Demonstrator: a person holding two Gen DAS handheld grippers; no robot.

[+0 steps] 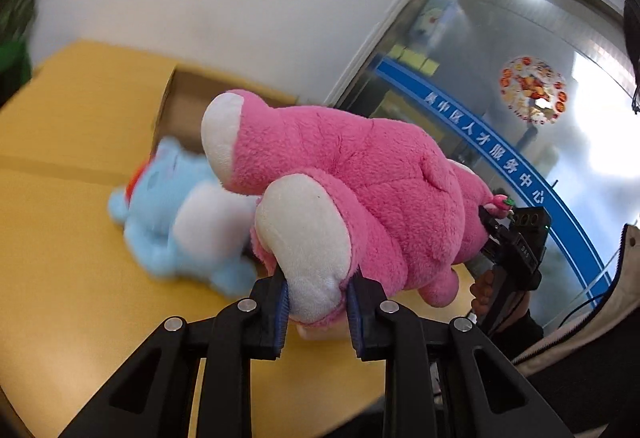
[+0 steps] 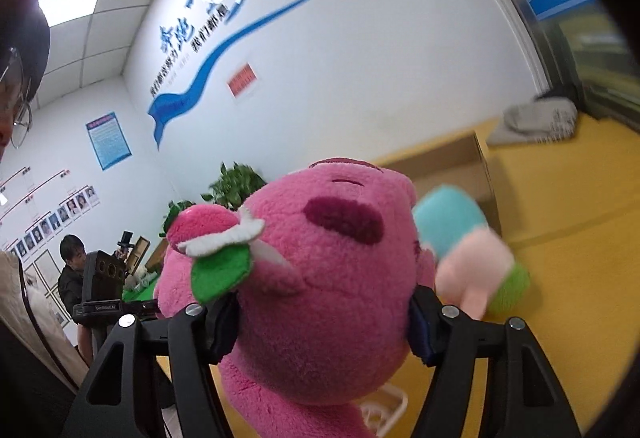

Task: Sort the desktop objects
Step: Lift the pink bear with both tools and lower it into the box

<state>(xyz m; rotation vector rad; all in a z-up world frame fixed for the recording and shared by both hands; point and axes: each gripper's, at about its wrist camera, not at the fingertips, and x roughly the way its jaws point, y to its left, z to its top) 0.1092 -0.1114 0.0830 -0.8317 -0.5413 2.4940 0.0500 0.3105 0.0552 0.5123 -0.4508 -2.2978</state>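
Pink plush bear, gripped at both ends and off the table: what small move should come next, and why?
Probably carry it toward the open cardboard box. The left gripper is shut on a foot of the pink plush bear and the right gripper is shut on its head, so it hangs clear above the yellow table and the blue plush toy, with the box just behind.
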